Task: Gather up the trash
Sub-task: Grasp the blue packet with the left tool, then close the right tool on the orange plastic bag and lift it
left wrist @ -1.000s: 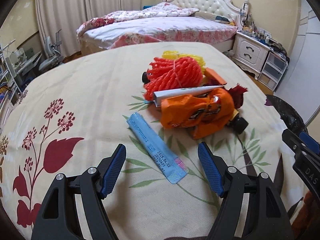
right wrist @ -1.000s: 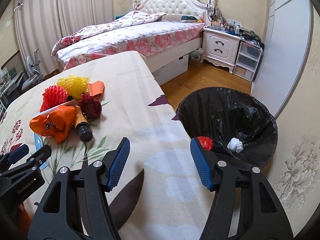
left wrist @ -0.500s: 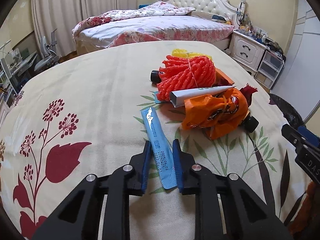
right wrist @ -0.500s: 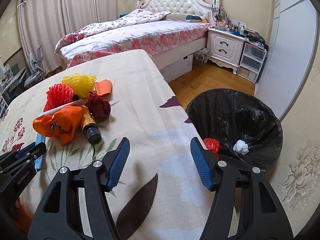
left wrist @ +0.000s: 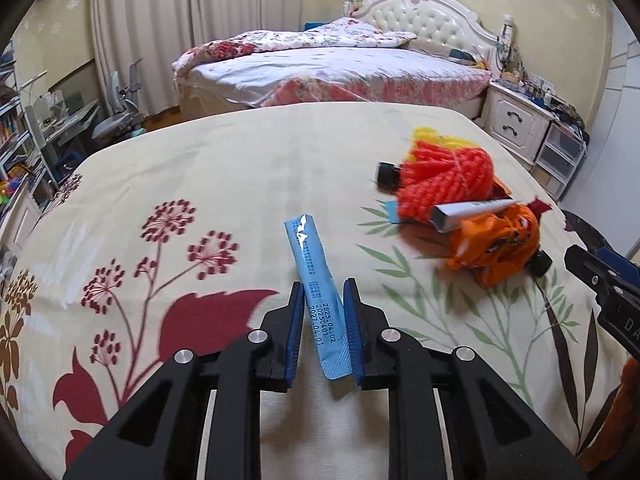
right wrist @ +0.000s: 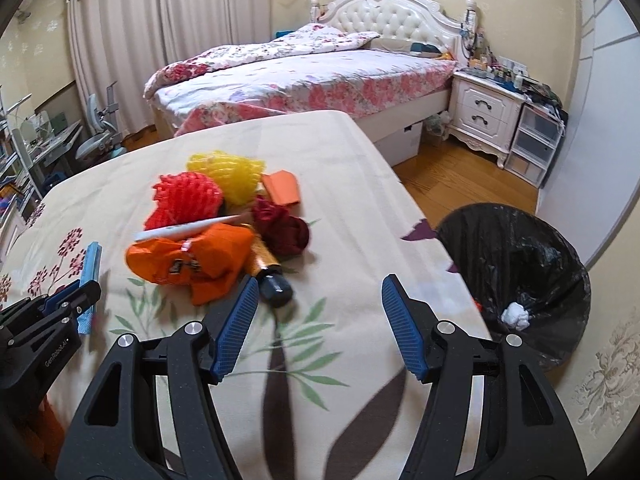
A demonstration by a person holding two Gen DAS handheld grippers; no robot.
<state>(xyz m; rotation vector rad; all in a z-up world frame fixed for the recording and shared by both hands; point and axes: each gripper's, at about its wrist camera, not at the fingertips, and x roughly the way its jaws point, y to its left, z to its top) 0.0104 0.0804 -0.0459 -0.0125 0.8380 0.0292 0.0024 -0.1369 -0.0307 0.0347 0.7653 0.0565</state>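
1. The left gripper point(left wrist: 323, 300) was seen clamped on a blue sachet point(left wrist: 312, 280); its jaws had just been closing, with the sachet between them and both pads pressed to its sides.
2. The sachet was held by its near half, and its torn far end was pointed away over the cream floral cloth of the bench point(left wrist: 240, 168).
3. The right gripper point(right wrist: 318, 300) was held about half open with nothing between its jaws, above the near right part of the bench.
4. A heap of trash was left on the bench, right of the sachet: a red foam net point(left wrist: 444, 184), a yellow foam net point(right wrist: 226, 170) behind it, an orange wrapper point(left wrist: 492, 240) nearer, and a white folded carton point(left wrist: 468, 210) laid across the red net and the wrapper.
5. In the right wrist view, a dark red crumpled piece point(right wrist: 282, 226) and a small bottle with a black cap point(right wrist: 272, 284) were seen beside the orange wrapper, and an orange card point(right wrist: 282, 186) farther off.
6. A bin lined with a black bag point(right wrist: 516, 264) was seen on the floor just right of the bench, with a white crumpled wad point(right wrist: 518, 314) inside it.
7. A bed with a flowered cover point(left wrist: 332, 76) was seen at the far side.
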